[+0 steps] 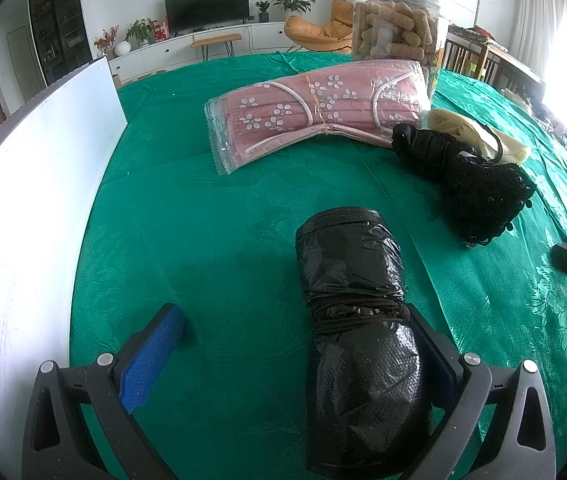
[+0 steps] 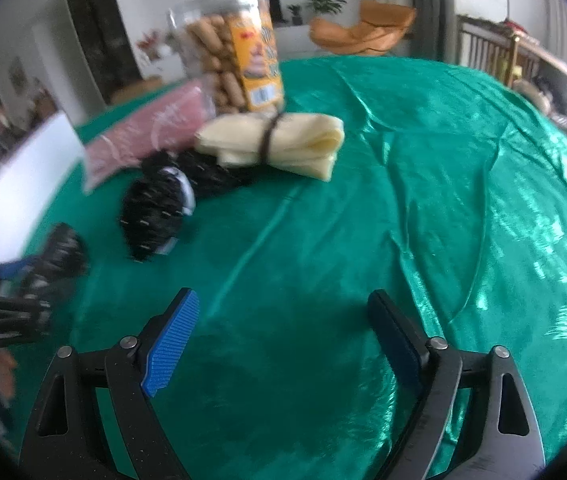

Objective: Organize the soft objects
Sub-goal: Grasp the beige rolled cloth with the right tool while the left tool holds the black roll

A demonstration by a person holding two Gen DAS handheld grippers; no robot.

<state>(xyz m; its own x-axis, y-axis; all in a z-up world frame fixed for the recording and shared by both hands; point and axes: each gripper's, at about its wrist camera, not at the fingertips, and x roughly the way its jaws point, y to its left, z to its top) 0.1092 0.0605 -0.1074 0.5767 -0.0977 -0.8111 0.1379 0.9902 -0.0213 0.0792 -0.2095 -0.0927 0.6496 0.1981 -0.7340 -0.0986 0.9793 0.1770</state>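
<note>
A roll of black plastic bags [image 1: 357,312] tied with dark cord lies on the green tablecloth [image 1: 211,232], between the jaws of my left gripper [image 1: 295,328]. The jaws are wide open; the roll rests against the right finger, apart from the blue left pad [image 1: 151,360]. Beyond it lie a pack of pink flowered masks [image 1: 315,114], a black frilly bundle [image 1: 479,188] and a cream folded cloth [image 1: 495,138]. My right gripper [image 2: 283,320] is open and empty above bare cloth. That view shows the cream cloth [image 2: 275,142], black bundle [image 2: 159,204] and masks [image 2: 143,136].
A clear jar of biscuits [image 1: 397,26] stands behind the masks; it also shows in the right wrist view [image 2: 235,52]. A white board [image 1: 23,184] stands along the table's left. The left gripper and hand [image 2: 15,300] appear blurred at the right view's left edge.
</note>
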